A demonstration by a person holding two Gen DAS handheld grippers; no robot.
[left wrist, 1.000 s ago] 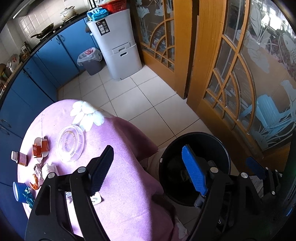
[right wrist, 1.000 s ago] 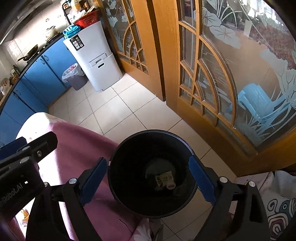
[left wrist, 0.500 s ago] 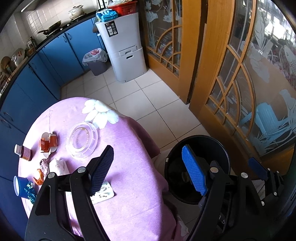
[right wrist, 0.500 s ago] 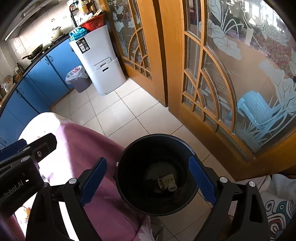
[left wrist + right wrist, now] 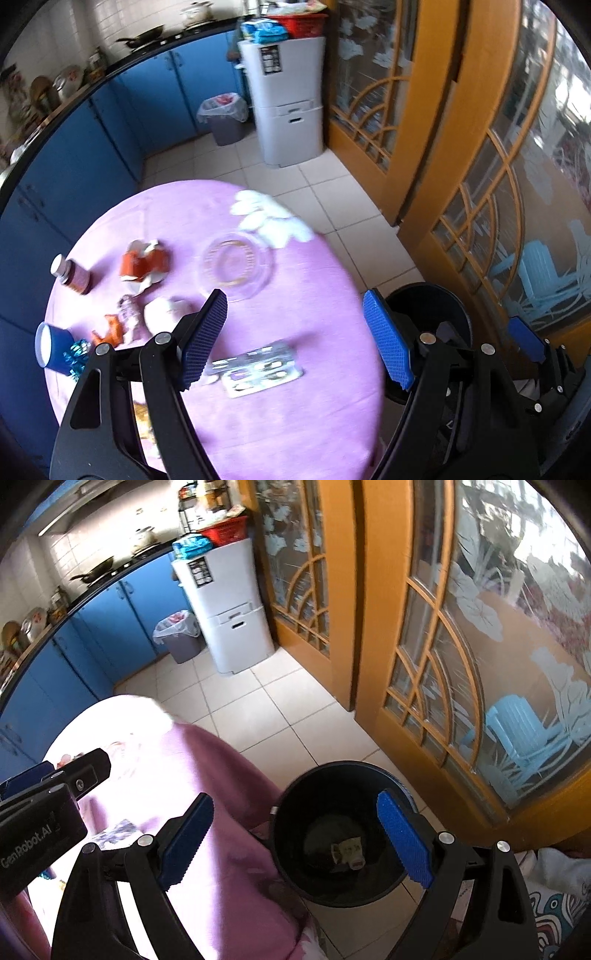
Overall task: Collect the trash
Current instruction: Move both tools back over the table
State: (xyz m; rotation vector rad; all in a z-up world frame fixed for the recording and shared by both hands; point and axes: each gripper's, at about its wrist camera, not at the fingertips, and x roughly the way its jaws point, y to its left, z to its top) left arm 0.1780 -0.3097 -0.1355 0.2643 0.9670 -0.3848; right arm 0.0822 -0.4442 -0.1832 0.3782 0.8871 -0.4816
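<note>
Left gripper (image 5: 295, 336) hangs over purple-clothed table (image 5: 295, 424), jaws wide, empty, facing flat foil packet (image 5: 258, 363), likely next pick. Right gripper (image 5: 295, 843), jaws spread, empty, waits above black bin (image 5: 291, 812) holding one scrap (image 5: 347, 853).

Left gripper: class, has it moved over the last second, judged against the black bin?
Yes. The left gripper has swung away from the black bin toward the pink table; more tabletop litter shows.

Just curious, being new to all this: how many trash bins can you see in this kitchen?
2. A black bin stands on the floor beside the round table; a grey lined bin sits by the blue cabinets. Others may be hidden.
</note>
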